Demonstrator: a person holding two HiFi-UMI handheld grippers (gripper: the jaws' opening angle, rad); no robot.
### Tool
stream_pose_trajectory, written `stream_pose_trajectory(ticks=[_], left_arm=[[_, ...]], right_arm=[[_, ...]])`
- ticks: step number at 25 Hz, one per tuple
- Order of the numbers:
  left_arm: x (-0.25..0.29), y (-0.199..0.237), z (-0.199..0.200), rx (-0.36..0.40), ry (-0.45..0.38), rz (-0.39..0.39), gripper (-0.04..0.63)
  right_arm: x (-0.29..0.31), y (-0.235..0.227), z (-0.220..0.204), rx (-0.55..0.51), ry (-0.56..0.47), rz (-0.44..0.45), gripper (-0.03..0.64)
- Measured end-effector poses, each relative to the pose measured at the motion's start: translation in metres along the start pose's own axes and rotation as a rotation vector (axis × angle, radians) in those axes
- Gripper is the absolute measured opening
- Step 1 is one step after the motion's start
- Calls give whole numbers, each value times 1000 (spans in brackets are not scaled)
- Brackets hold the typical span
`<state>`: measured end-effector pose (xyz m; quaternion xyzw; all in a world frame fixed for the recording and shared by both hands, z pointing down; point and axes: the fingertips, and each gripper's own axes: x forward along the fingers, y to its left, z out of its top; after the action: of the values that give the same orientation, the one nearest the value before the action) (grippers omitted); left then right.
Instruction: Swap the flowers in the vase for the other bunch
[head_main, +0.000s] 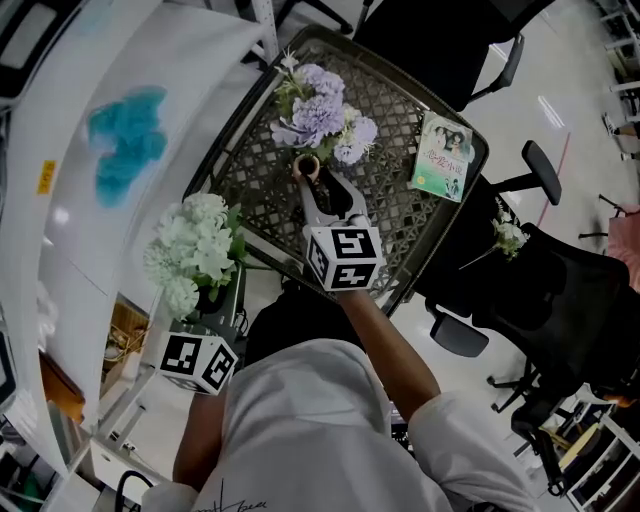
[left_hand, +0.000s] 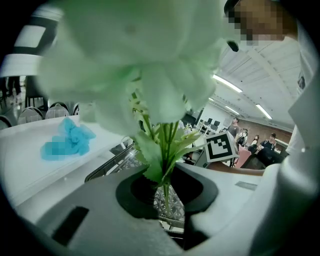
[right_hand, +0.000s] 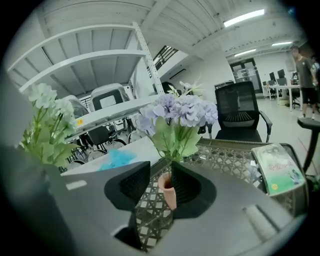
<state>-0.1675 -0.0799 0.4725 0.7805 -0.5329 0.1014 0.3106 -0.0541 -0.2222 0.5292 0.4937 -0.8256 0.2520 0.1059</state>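
- The bench (head_main: 405, 228) is an open metal lattice of crossed strips inside a dark rounded rim; it carries the vase and a book.
- A black office chair (head_main: 565, 290) with a mesh back stands just beside the bench's right edge.
- The white bunch (head_main: 195, 255) is a round mass of pale, ruffled blooms over green leaves. It is held off the bench's near left corner, clear of the top.
- The purple bunch (head_main: 320, 115) has lilac, puffy flower heads and broad green leaves, and it stands upright in the vase.
- The left hand-held gripper (left_hand: 165, 182) is clamped on the thin green stems of the white bunch, with its dark ribbed pads pressed in from both sides.
- The right hand-held gripper (right_hand: 160, 187) reaches over the bench with its jaws apart, one on each side of the vase.
- The book (head_main: 441, 157) is a thin paperback with a glossy green cover, lying flat near the bench's right rim.
- The vase (right_hand: 169, 192) is small, narrow and terracotta-pink. It touches the right-side pad and stands apart from the other.
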Motion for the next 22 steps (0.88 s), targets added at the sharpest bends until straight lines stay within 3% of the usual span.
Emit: stream_pose_trajectory(ticks=[8, 22], left_arm=[[3, -1, -2, -4, 15, -4, 72], [7, 15, -4, -26, 29, 27, 72]], right_arm=[[15, -5, -3, -25, 1, -14, 174], [44, -12, -11, -44, 21, -74, 192]])
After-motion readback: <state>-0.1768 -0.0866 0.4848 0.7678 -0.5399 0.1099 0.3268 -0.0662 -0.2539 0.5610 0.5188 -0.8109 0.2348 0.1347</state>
